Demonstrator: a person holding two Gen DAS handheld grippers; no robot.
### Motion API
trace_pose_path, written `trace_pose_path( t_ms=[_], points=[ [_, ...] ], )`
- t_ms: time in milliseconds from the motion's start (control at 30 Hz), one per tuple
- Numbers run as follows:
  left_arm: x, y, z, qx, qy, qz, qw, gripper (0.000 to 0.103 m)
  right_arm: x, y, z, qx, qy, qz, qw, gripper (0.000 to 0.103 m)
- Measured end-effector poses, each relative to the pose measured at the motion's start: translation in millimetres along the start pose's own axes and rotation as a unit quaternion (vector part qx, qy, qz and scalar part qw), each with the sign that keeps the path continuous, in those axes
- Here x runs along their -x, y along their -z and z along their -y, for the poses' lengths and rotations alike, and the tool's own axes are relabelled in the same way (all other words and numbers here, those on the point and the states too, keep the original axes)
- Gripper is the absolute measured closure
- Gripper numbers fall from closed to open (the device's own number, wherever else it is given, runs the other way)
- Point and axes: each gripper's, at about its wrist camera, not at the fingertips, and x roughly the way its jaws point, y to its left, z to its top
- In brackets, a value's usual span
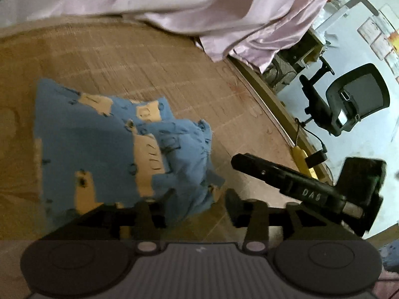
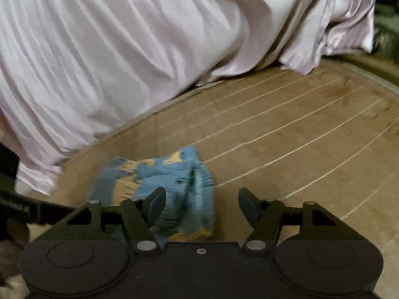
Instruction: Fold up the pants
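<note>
Left wrist view is showing the left gripper with its 2 jaws standing apart and nothing clamped between them; the blue pants, patterned with tan patches, are lying folded on the woven mat, spreading ahead of and beyond the left jaw, with a bunched, thicker edge sitting just ahead of the gap between the jaws. From here the bundle's long axis is running roughly away from the jaws, though motion blur is softening the outline. Beyond the right jaw the other tool's dark body is crossing the view at a slant, and past the mat's edge an office chair is standing on a pale floor. Pale pink satin bedding is draping across the far side of the mat. Right wrist view is showing the right gripper with its 2 jaws also spread apart and holding nothing; the pants are lying between and just ahead of the jaws, nearer the left jaw, whose pad is overlapping the cloth in the picture, though contact cannot be told. No containers are appearing in either view.
</note>
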Motion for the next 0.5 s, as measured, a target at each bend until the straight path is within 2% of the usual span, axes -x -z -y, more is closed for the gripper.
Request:
trace_pose_path(
  t_ms=[100, 133, 200, 300, 400, 500],
  points=[
    [32.8, 1.2, 0.3, -0.008, -0.035, 0.059, 0.9976, 0.040, -9.7, -2.7, 2.2, -0.017, -0.060, -0.017, 0.998, 0.036],
    [41.5, 1.2, -1.0, -0.010, -0.059, 0.077, 0.9952, 0.036, -15.3, -2.9, -0.2, -0.012, -0.071, -0.026, 0.997, 0.037],
    [51.5, 3.5, -5.2, -0.020, -0.123, 0.100, 0.9871, 0.035, -24.7, -2.0, -4.3, 0.001, -0.072, -0.040, 0.997, 0.040],
    [47.6, 7.3, -13.2, -0.018, -0.188, 0.089, 0.9779, 0.035, -38.5, -0.7, -2.8, -0.010, -0.072, -0.058, 0.996, 0.041],
    [40.5, 13.3, -23.7, -0.001, -0.210, 0.080, 0.9744, 0.035, -42.0, -3.5, 1.5, -0.028, -0.092, -0.052, 0.994, 0.047],
    [32.3, 17.5, -32.5, 0.023, -0.225, 0.067, 0.9719, 0.035, -48.7, -10.4, 1.6, -0.037, -0.119, -0.044, 0.991, 0.071]
  ],
)
